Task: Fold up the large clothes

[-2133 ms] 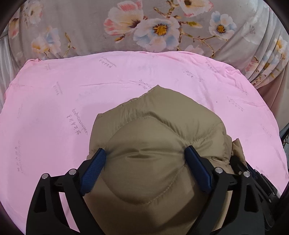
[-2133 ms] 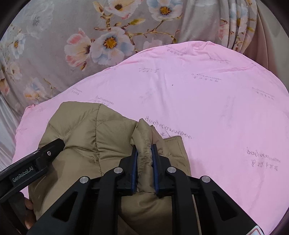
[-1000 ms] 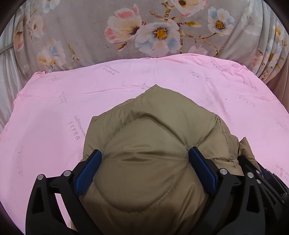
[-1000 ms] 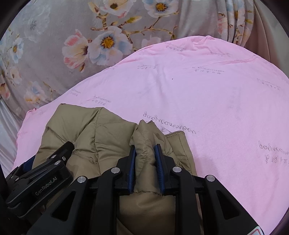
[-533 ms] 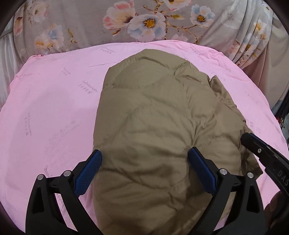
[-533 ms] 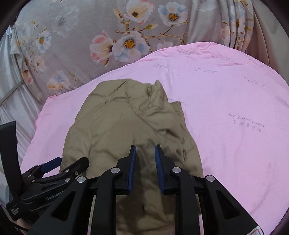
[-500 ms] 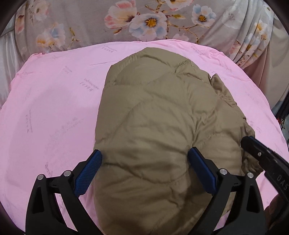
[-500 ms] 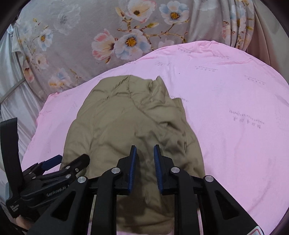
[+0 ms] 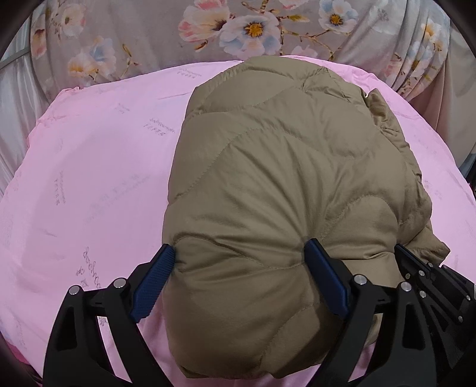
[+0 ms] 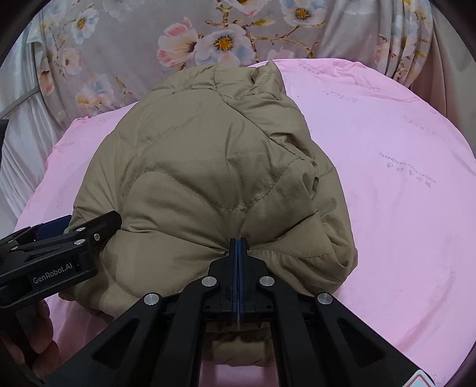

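A tan quilted puffer jacket [image 9: 282,178] lies in a bundle on the pink sheet [image 9: 89,178]; it also shows in the right wrist view [image 10: 208,166]. My left gripper [image 9: 241,274] is wide open, its blue pads on either side of the jacket's near puffed end. My right gripper [image 10: 238,247] is shut, pinching a fold of the jacket's near edge. The left gripper shows at the left of the right wrist view [image 10: 59,238]; the right gripper's body shows at the lower right of the left wrist view [image 9: 431,285].
The pink sheet [image 10: 401,193] covers the whole work surface. Grey floral curtains [image 9: 238,26] hang behind its far edge and also show in the right wrist view [image 10: 208,38]. A hand [image 10: 32,342] holds the left gripper.
The jacket has spread out toward the far edge. The right gripper opened slightly, then closed tight on a fold at the near edge. The left gripper stays open around the near end.
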`<state>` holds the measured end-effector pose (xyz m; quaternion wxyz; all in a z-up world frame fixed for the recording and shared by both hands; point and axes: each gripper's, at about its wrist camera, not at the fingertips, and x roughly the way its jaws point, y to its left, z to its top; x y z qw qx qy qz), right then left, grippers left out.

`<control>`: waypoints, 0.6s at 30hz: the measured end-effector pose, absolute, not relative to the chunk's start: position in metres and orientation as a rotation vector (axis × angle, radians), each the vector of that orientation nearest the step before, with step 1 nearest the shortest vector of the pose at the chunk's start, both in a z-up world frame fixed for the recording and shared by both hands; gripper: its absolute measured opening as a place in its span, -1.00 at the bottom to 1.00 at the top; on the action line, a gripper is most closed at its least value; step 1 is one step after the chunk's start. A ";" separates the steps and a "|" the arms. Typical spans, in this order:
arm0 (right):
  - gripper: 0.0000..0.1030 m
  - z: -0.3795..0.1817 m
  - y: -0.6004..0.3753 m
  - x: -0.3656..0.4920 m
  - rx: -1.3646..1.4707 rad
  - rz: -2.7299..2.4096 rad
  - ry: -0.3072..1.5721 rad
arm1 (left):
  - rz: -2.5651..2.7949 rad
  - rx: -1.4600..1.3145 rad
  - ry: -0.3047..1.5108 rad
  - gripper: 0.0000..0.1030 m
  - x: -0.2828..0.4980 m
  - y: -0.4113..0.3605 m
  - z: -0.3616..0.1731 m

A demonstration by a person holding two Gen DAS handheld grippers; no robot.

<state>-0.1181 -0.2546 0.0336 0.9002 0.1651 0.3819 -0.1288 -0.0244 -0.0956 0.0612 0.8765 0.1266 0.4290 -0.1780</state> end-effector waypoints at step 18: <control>-0.73 0.062 -0.270 -0.131 0.423 -0.235 0.772 | -0.424 0.164 0.947 0.66 -0.021 -0.082 0.075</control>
